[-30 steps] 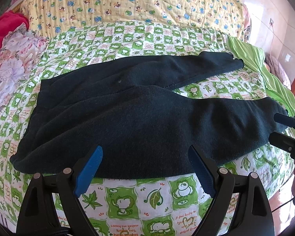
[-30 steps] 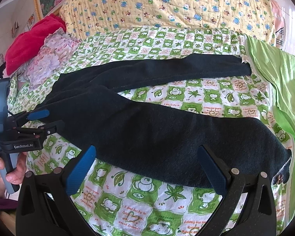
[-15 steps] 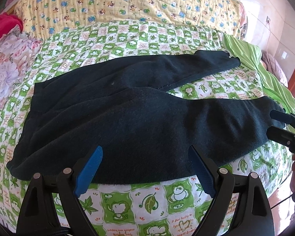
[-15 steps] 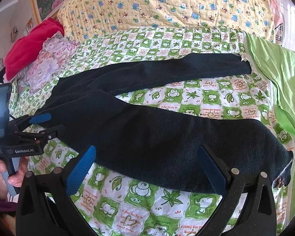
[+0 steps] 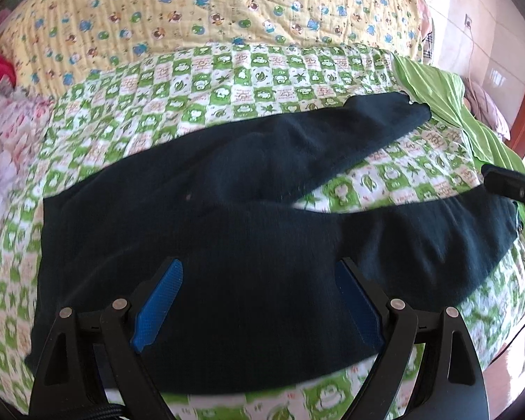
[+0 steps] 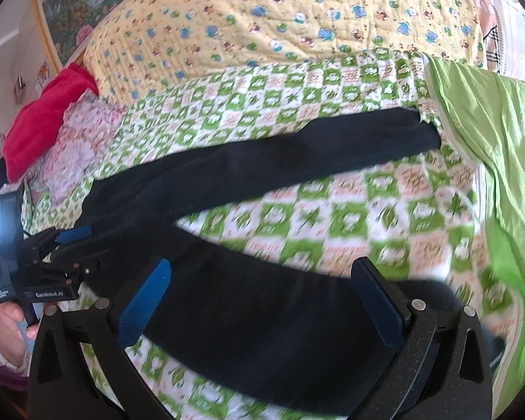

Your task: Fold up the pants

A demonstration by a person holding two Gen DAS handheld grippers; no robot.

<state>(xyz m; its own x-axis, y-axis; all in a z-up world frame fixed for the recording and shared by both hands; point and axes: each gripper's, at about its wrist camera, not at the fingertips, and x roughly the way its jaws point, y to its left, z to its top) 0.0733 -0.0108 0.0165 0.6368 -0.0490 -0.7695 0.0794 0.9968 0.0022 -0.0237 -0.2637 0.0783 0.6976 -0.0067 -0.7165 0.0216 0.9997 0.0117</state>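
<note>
Dark navy pants (image 5: 227,231) lie spread flat on the green checked bedspread (image 5: 227,84), legs splayed to the right. They also show in the right wrist view (image 6: 262,308). My left gripper (image 5: 259,301) is open, its blue pads (image 5: 157,308) over the near edge of the waist and thigh part. My right gripper (image 6: 262,304) is open over the near leg close to its cuff. The left gripper shows in the right wrist view (image 6: 66,245) at the waist. Part of the right gripper's body (image 5: 511,185) shows at the near leg's cuff.
A yellow patterned quilt (image 5: 210,10) lies at the back of the bed. A bright green sheet (image 6: 490,133) covers the right side. A red garment (image 6: 42,122) and a pink floral cloth (image 6: 77,147) lie at the left.
Both grippers have moved forward and lower over the pants; their open pads now sit over the fabric instead of in front of its near edge. The pants lie as before.
</note>
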